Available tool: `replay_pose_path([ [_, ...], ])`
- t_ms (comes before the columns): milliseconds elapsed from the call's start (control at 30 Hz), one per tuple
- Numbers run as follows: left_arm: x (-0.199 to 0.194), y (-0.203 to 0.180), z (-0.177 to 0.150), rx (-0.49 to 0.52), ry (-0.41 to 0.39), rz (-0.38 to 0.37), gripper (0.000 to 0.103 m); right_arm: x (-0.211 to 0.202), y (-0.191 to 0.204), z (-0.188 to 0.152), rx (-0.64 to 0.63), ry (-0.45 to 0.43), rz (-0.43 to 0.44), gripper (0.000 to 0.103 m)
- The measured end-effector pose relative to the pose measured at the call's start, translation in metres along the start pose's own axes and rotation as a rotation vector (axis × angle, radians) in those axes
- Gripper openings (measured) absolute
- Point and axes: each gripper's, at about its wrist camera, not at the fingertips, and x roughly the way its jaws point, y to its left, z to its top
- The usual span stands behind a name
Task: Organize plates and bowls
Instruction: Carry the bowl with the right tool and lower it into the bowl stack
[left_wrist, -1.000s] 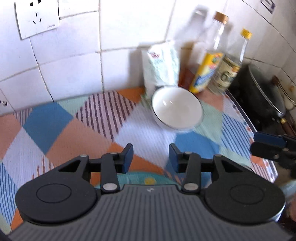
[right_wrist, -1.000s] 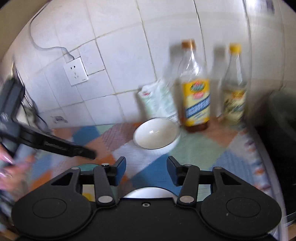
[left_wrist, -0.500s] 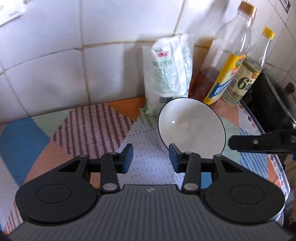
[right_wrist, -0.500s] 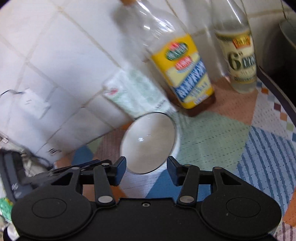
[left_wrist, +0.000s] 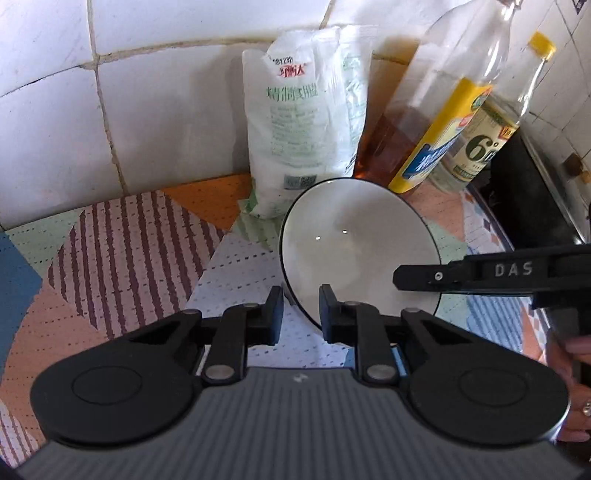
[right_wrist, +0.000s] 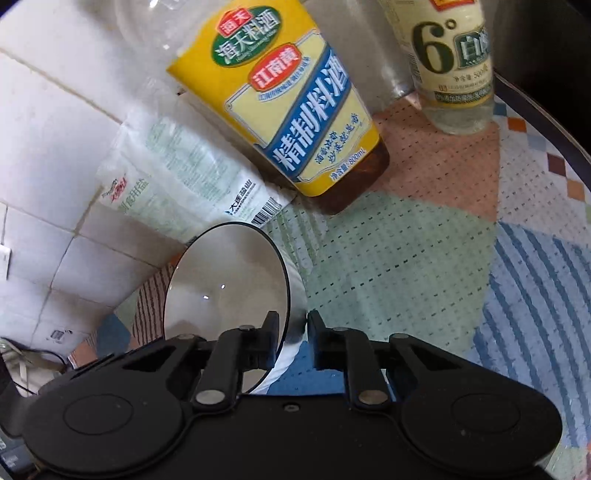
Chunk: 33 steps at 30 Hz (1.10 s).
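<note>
A white bowl (left_wrist: 354, 236) with a thin dark rim stands on the patterned cloth (left_wrist: 129, 258), in front of a bag and two bottles. My left gripper (left_wrist: 301, 314) straddles the bowl's near-left rim, one finger inside and one outside, and its jaws are closing on the wall. In the right wrist view the bowl (right_wrist: 221, 280) looks tilted, and my right gripper (right_wrist: 291, 332) is closing on its rim in the same way. From the left wrist view the right gripper (left_wrist: 402, 277) reaches in from the right over the bowl's right edge.
A white bag (left_wrist: 306, 110) leans on the tiled wall just behind the bowl. A yellow-labelled bottle (left_wrist: 436, 140) and a clear bottle (left_wrist: 484, 144) stand right of it. A black stove (left_wrist: 535, 206) borders the cloth at the right. A person's hand (left_wrist: 576, 387) holds the right gripper.
Both grippers came down and forward to the bowl. Their jaws went from wide apart to narrow around the rim. The right wrist view rolled.
</note>
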Motion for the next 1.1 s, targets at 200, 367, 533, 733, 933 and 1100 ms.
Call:
replay_pose_path([
  [200, -0.002, -0.011, -0.008, 0.045, 0.048, 0.035, 0.018, -0.004, 0.001, 0.0, -0.02, 0.013, -0.01, 0.018],
  [367, -0.016, -0.013, -0.018, 0.007, 0.071, 0.016, 0.017, -0.023, 0.006, -0.009, -0.033, -0.001, 0.001, 0.019],
  [533, -0.043, -0.02, -0.025, 0.003, 0.059, 0.005, 0.016, -0.047, 0.012, -0.02, -0.046, -0.028, 0.028, 0.02],
  [733, -0.075, -0.037, -0.028, 0.049, 0.033, 0.024, 0.015, -0.071, 0.011, -0.045, -0.018, -0.035, 0.063, 0.02],
  [933, -0.101, -0.055, -0.041, 0.092, 0.019, 0.047, 0.014, -0.098, 0.015, -0.067, -0.026, -0.08, 0.076, 0.02],
  [1100, -0.12, -0.07, -0.051, 0.128, 0.003, 0.052, 0.014, -0.122, 0.013, -0.083, 0.005, -0.116, 0.095, 0.02],
])
